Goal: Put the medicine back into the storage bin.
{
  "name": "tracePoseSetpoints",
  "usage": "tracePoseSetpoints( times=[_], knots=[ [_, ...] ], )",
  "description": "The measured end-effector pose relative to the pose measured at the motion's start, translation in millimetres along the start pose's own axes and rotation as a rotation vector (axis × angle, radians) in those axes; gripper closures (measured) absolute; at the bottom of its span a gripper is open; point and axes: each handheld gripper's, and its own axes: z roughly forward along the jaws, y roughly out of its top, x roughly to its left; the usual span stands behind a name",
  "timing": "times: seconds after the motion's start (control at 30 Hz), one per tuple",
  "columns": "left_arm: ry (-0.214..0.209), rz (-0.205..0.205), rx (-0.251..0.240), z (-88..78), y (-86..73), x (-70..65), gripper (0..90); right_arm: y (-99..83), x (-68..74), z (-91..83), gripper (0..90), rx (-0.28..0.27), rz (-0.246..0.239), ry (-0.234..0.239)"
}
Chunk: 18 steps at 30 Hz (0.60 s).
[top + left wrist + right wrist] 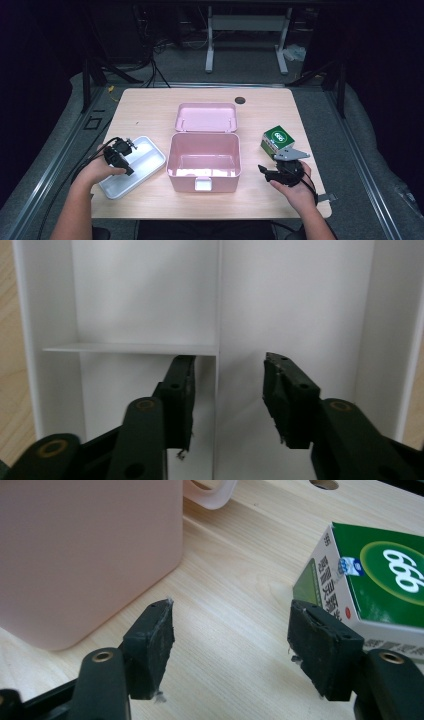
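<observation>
A pink box (203, 160) stands open at the table's middle, its lid (206, 117) lying just behind it. A white divided tray (145, 162) lies to its left. My left gripper (125, 150) hovers over that tray, open, and in the left gripper view its jaws (227, 395) straddle the tray's inner divider (218, 300) with nothing held. A green and white carton (278, 138) sits to the right of the pink box. My right gripper (272, 172) is open just in front of the carton (380, 580), with bare wood between its fingertips (232, 640) and the pink box wall (85, 550) at its left.
A dark round hole (240, 100) marks the wooden tabletop (150, 107) near the back right. Beyond the table stand a white frame (247, 30) and dark cables on the floor. Bare wood lies between the pink box and the carton.
</observation>
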Motion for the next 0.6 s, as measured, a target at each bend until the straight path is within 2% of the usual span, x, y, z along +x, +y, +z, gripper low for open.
tracePoseSetpoints(
  times=[0.07,0.17,0.23,0.3,0.47,0.6],
  knots=[
    [0.023,-0.023,-0.039,-5.9,-3.1,0.7,50.8,4.7,0.5,0.2,33.0,0.020,-0.008,0.007],
    [0.028,-0.034,-0.065,-8.2,-7.9,0.4,47.8,10.1,2.2,3.2,32.2,0.057,-0.008,0.020],
    [0.025,-0.036,-0.064,-7.8,-10.6,0.6,46.3,13.5,3.4,5.7,32.3,0.080,-0.009,0.027],
    [0.001,-0.042,-0.061,-7.1,-13.2,0.6,46.3,17.2,4.6,7.8,32.3,0.097,-0.010,0.032],
    [-0.018,-0.028,-0.063,-5.4,-15.8,-1.2,45.4,30.2,3.8,10.0,32.3,0.143,-0.026,0.027],
    [-0.023,-0.027,-0.072,-7.2,-17.9,0.5,45.4,41.9,-4.4,10.2,32.3,0.180,0.000,0.014]
  ],
)
